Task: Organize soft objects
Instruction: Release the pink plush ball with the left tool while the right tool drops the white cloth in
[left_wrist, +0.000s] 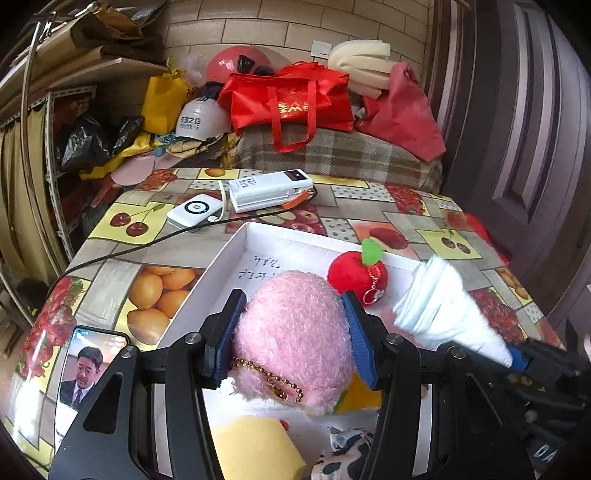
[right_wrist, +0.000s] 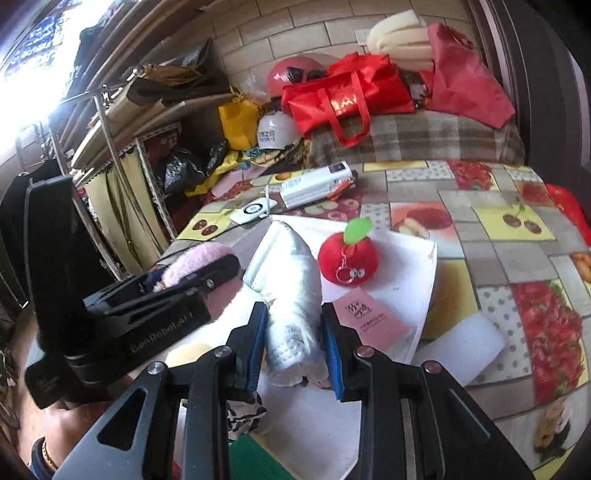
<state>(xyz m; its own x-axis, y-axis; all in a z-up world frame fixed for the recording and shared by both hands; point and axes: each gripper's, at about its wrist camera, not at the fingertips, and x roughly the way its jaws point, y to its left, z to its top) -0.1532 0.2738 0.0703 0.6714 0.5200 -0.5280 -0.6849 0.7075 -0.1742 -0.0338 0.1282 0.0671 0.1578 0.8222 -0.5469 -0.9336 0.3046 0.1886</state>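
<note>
A: Oilcloth covers the table (left_wrist: 110, 266) — a fruit print of cherries, oranges and strawberries in patchwork squares.

B: And on it?

A: A white tray (left_wrist: 221, 266) with writing on its floor, holding a red plush apple (left_wrist: 356, 275) with a green leaf and a key ring. At the far end lie two white power banks (left_wrist: 269, 190), cabled together. A black cable (left_wrist: 147, 242) runs across the cloth. A phone (left_wrist: 86, 369) with a lit screen lies at the near left corner.

B: The claws?

A: The left claw (left_wrist: 291, 332) is clamped on a pink plush (left_wrist: 291, 325) with a gold bead chain, held above the near end of the tray. The right claw (right_wrist: 295, 347) is clamped on a folded white cloth (right_wrist: 291, 295), just beside the left one and also over the tray; the apple sits a little beyond both.

B: Anything under them?

A: A yellow sponge (left_wrist: 255, 443) and a spotted plush (left_wrist: 343, 454) near the left claw. In the right view, a pink card (right_wrist: 373, 317) lies on white paper, and a white foam block (right_wrist: 465, 347) rests on the oilcloth to the right.

B: The room?

A: Crowded. Behind the table, a plaid-covered surface (left_wrist: 332, 151) carries a red tote (left_wrist: 291, 99), a red cloth bag (left_wrist: 402, 110) and cream foam (left_wrist: 362, 59) — all against a pale brick-pattern wall (left_wrist: 258, 26). Left of that lie a white helmet (left_wrist: 203, 118), a pink helmet (left_wrist: 236, 62), a yellow bag (left_wrist: 162, 99) and black plastic bags (left_wrist: 92, 140). A metal shelf (right_wrist: 110, 147) stacked with cardboard stands on the left, a dark panelled door (left_wrist: 517, 129) on the right. Bright daylight floods in at upper left of the right view.
</note>
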